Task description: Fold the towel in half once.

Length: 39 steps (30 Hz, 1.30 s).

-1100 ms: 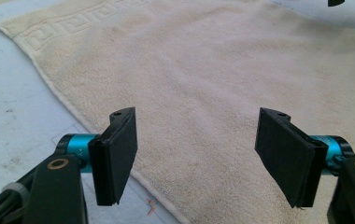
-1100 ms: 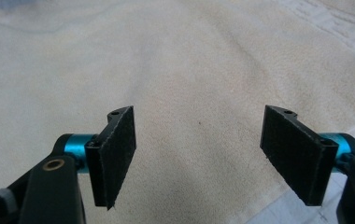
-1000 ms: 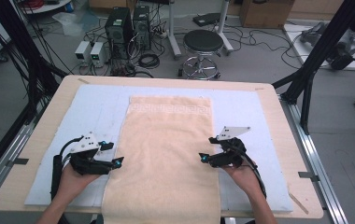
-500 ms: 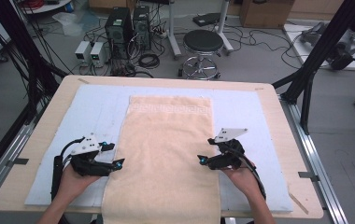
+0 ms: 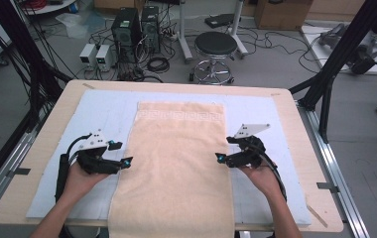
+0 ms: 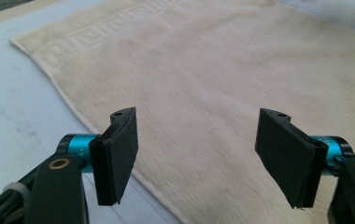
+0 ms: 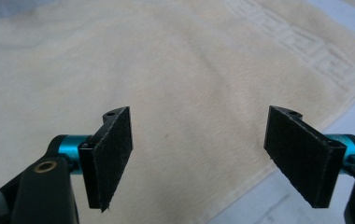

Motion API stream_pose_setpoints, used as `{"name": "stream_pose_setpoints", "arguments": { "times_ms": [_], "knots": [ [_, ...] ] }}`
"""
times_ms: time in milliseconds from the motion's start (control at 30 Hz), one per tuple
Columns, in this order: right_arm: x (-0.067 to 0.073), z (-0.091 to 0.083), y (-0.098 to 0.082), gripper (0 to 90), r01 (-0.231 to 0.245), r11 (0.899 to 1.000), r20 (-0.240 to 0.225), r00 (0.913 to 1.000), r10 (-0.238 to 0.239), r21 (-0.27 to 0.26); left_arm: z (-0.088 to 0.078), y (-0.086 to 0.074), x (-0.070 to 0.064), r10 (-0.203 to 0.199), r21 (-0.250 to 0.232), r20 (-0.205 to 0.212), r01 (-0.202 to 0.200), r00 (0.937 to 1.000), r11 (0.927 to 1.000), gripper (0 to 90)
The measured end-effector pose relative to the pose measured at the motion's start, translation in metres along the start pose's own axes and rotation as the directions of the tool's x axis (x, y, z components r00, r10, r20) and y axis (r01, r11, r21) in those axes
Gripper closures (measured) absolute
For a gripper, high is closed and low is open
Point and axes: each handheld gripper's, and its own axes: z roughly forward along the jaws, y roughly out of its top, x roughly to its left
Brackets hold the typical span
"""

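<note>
Across the middle of the high view a cream towel [image 5: 176, 168] lies flat on a pale blue mat [image 5: 102, 114] that covers the wooden desk [image 5: 37, 163]; its patterned border sits toward the top of the frame and its near end hangs over the desk's bottom edge. At centre left the left gripper [image 5: 125, 161] is held at the towel's left edge, jaws apart and pointing inward. At centre right the right gripper [image 5: 219, 157] sits at the towel's right edge, mirrored — jaws likewise apart, nothing between them. Beyond the desk, at the top of the frame, stand a black stool [image 5: 216, 45] and computer towers [image 5: 136, 27] on the floor.

From the left gripper view, the two black jaws rise from the bottom corners, spread wide, empty. Between and beyond them stretches the towel [image 6: 222, 84], its hemmed edge running from the upper left down to bottom centre, with the mat [image 6: 21, 107] at left.

From the right gripper view, the jaws again stand wide and empty — the towel [image 7: 166, 70] is behind them, and its edge crosses at lower right, by the mat [image 7: 348, 116].
</note>
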Motion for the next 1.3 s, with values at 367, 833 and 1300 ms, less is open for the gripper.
{"name": "stream_pose_setpoints", "arguments": {
  "times_ms": [367,833,1300],
  "knots": [
    [-0.042,0.007,0.045,24.3,0.012,1.000,0.030,0.9995,-0.013,0.023,0.031,0.039,0.051,-0.071,0.011,-0.022,0.071,0.9973,0.9974,32.6],
    [-0.073,0.067,0.024,36.8,-0.097,0.985,0.044,0.9948,0.092,0.141,0.084,0.021,0.071,-0.093,0.123,-0.108,0.106,0.9898,0.9867,41.4],
    [-0.074,0.080,0.014,70.8,-0.141,0.971,0.087,0.9882,0.126,0.195,0.101,0.016,0.062,-0.047,0.187,-0.141,0.073,0.9889,0.9797,69.7]
  ]
}}
